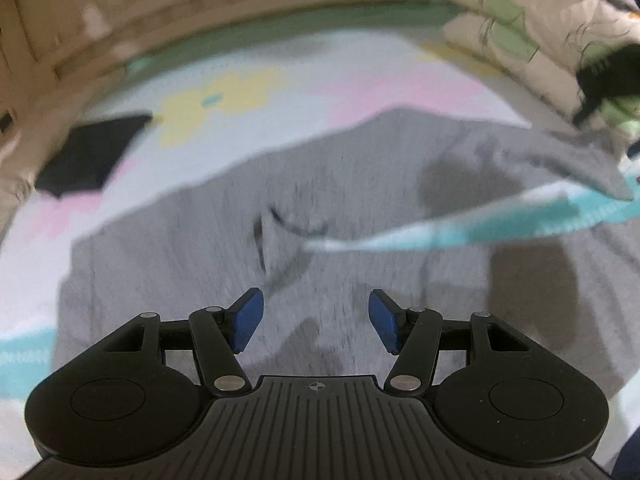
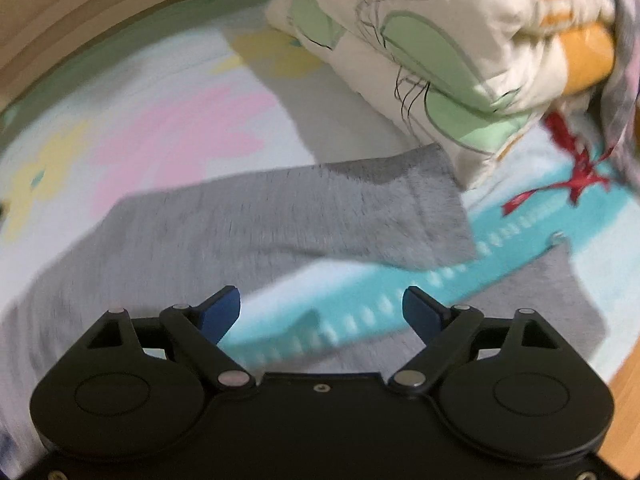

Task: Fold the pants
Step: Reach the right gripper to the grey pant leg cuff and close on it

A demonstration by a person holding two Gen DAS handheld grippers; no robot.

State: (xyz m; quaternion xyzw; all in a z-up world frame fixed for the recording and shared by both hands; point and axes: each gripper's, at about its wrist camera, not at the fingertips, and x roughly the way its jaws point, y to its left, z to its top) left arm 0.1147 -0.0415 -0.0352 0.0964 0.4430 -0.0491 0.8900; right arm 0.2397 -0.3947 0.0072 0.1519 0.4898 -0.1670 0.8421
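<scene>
Both sets of jaws are gaping wide, holding nothing: left gripper [image 1: 316, 320] is hovering over the waist end of the grey pants [image 1: 192, 248], right gripper [image 2: 320, 316] above the split legs. Pants are lying spread on the patterned mat [image 2: 168, 128]; looks like folding is barely starting.
</scene>
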